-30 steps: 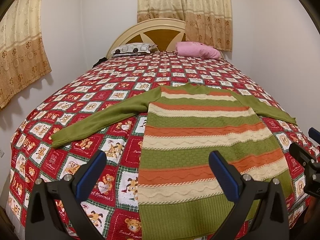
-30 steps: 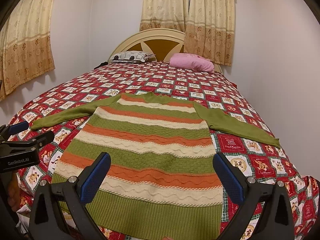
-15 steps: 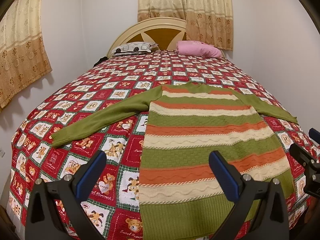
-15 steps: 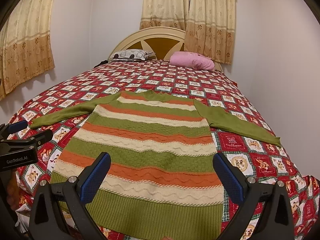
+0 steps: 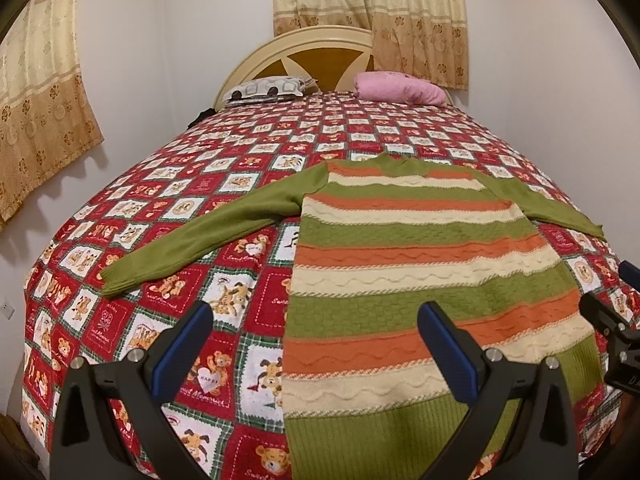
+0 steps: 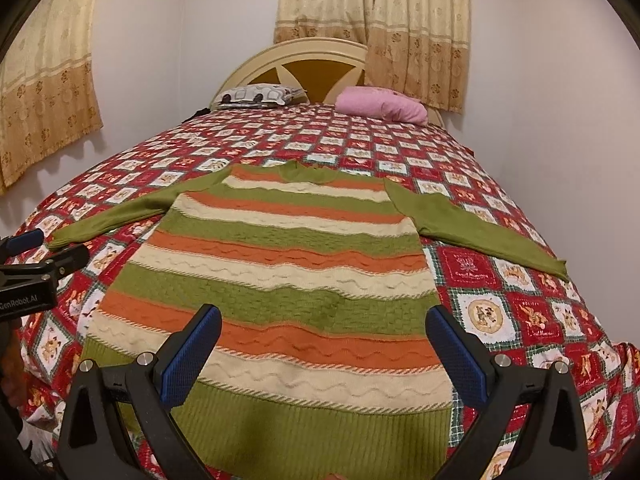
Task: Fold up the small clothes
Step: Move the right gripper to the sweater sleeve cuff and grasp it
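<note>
The sweater [image 6: 288, 280] lies flat, unfolded, at the bed's [image 5: 360, 136] foot edge. Both grippers, left [image 5: 316, 344] and right [image 6: 324, 344], hover with jaws wide, empty. Next: grip a sleeve.

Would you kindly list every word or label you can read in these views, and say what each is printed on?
"GenRobot.AI": on the left tongs' body, first letter cut off in the right wrist view.
"HAPPY": on a heart in the bedspread.
Other bedspread captions: too blurred to read.

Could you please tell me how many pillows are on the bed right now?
2: a grey-patterned pillow at the headboard's left, and a pink pillow at its right. Others may lie hidden behind them.
</note>
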{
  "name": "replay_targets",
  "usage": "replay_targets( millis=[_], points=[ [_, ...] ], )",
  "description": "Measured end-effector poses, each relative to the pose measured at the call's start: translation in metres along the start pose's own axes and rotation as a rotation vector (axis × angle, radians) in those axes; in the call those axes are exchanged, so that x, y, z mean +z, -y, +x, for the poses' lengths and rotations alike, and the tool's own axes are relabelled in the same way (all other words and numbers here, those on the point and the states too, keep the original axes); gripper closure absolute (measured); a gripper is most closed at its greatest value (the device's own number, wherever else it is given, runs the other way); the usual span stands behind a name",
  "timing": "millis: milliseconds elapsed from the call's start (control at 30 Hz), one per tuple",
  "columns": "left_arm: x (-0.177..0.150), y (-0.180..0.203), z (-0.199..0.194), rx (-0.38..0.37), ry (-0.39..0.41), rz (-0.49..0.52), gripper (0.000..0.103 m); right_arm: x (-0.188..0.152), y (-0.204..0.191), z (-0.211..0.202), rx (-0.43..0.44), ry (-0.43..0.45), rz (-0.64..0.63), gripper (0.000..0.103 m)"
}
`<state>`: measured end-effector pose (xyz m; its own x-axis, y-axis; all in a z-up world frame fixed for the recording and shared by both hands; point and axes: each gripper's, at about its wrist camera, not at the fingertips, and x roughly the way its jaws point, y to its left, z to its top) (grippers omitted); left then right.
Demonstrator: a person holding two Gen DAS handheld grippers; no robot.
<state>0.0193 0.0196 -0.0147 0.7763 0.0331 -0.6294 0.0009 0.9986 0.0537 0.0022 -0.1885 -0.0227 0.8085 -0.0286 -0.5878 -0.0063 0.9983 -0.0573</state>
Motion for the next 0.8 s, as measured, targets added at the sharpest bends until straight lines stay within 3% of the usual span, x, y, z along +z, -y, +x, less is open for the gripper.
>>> replay_targets(
  millis=[467, 800],
  points=[
    [0.025, 0.029, 0.042, 0.027, -0.020, 0.106, 0.000, 0.005, 0.050, 0.042, -0.043, -0.065, 0.082, 0.001],
    [0.050, 0.053, 0.074, -0.009, -0.024, 0.147, 0.000, 0.017, 0.109, 0.075, -0.112, -0.112, 0.152, 0.001]
  ],
)
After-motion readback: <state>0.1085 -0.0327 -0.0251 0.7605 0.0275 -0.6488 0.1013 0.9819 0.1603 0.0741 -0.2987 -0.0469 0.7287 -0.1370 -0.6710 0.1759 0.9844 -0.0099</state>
